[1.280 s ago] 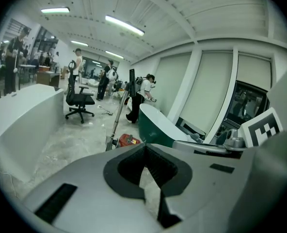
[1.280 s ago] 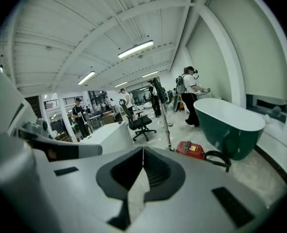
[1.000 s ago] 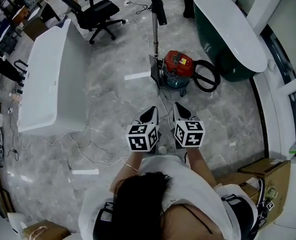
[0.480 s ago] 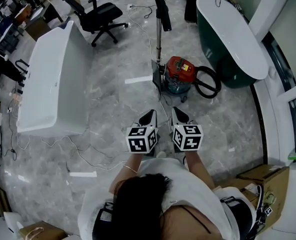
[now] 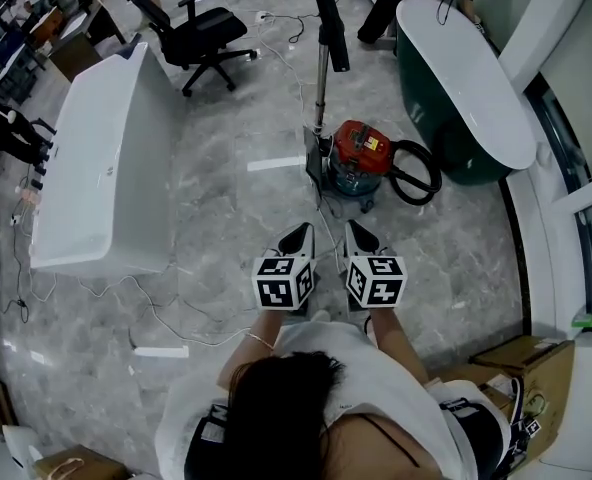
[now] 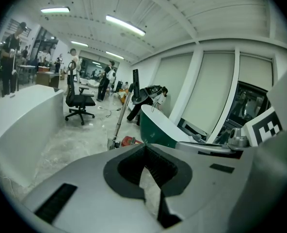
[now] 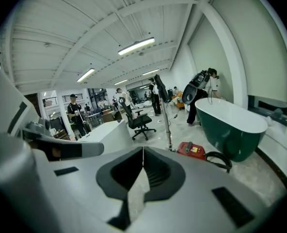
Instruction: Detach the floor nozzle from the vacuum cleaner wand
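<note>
The red vacuum canister (image 5: 361, 152) stands on the marble floor ahead of me, and its metal wand (image 5: 322, 86) rises upright beside it. A long black floor nozzle (image 5: 330, 13) sits on the wand's upper end. A black hose (image 5: 417, 165) loops to the canister's right. My left gripper (image 5: 298, 236) and right gripper (image 5: 361, 236) are held side by side, well short of the vacuum, both shut and empty. The left gripper view shows the left gripper's (image 6: 144, 146) jaws meeting, with the wand (image 6: 119, 124) far off. In the right gripper view the right gripper (image 7: 143, 150) is shut too, and the nozzle (image 7: 159, 87) tops the wand.
A white bathtub (image 5: 101, 158) lies to the left and a dark green bathtub (image 5: 456, 58) to the right of the vacuum. An office chair (image 5: 201, 23) stands beyond. Cables (image 5: 166, 313) trail over the floor at my left. Cardboard boxes (image 5: 531, 353) sit at my right.
Both grippers and the head view have moved a little forward toward the vacuum. Both grippers stay shut and empty.
</note>
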A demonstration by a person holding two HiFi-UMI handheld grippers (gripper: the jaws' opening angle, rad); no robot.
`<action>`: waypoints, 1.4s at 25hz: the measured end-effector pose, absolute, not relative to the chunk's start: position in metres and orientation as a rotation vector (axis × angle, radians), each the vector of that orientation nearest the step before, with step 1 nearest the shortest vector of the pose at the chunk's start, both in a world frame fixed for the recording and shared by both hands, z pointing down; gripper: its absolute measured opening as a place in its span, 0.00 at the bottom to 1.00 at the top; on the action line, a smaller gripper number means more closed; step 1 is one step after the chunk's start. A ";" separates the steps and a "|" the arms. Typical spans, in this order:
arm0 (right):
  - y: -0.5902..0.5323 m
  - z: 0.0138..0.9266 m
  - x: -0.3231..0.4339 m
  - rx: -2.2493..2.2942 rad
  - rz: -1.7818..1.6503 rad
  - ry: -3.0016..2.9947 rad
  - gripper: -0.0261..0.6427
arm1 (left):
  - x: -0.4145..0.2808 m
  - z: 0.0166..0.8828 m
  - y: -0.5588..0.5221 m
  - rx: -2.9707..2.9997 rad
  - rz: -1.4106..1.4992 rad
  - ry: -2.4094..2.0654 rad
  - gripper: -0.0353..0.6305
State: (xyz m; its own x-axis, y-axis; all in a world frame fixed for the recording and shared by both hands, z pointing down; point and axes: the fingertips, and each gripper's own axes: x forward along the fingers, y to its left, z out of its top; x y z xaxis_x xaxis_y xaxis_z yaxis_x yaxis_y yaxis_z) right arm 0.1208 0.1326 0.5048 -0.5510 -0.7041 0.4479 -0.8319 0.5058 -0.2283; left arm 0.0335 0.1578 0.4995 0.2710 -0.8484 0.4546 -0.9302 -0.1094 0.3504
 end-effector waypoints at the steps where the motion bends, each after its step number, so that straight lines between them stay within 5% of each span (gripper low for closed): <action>1: 0.130 0.505 0.121 1.294 0.608 -2.454 0.06 | 0.034 0.501 0.155 1.979 0.189 -1.594 0.06; 35: 0.005 0.507 0.048 1.265 0.592 -2.405 0.06 | -0.030 0.500 0.024 1.989 0.141 -1.471 0.06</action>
